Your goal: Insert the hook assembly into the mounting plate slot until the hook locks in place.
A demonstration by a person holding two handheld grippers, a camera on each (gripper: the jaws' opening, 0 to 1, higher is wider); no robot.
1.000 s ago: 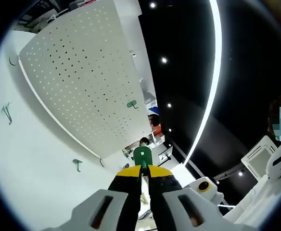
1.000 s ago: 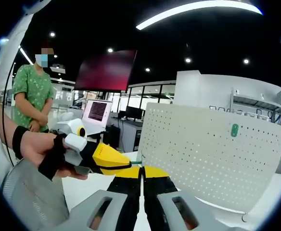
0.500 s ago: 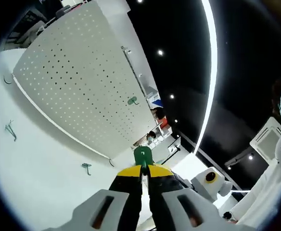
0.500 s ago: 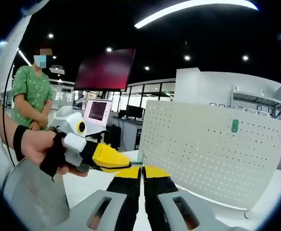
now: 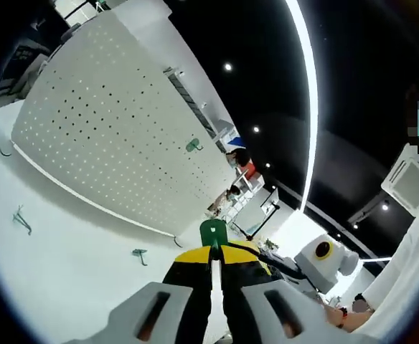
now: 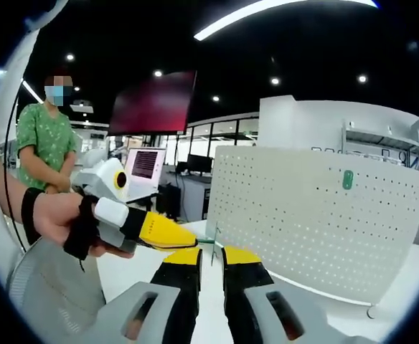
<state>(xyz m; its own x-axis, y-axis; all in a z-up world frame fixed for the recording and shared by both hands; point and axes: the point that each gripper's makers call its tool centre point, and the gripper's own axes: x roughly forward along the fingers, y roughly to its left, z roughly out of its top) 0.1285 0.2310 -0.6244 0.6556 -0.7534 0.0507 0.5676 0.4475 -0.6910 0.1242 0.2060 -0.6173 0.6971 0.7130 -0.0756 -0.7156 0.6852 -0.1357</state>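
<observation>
Hook (image 5: 213, 232) apparently clamped by left hand-held gripper (image 5: 212, 252).

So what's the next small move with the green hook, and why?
Probably carry the green hook, pinched in the left tool, up to the pegboard; it is still apart from the holes. The right tool has just opened, letting go.

Count, left gripper view: one white pegboard (image 5: 116, 136) in upper left of frame. Green hooks, four total: one mounted on the pegboard (image 5: 193, 145), one between the jaw tips (image 5: 213, 232), two loose on the white table, at left (image 5: 23, 218) and lower centre (image 5: 139, 254). Grippers: two.
</observation>
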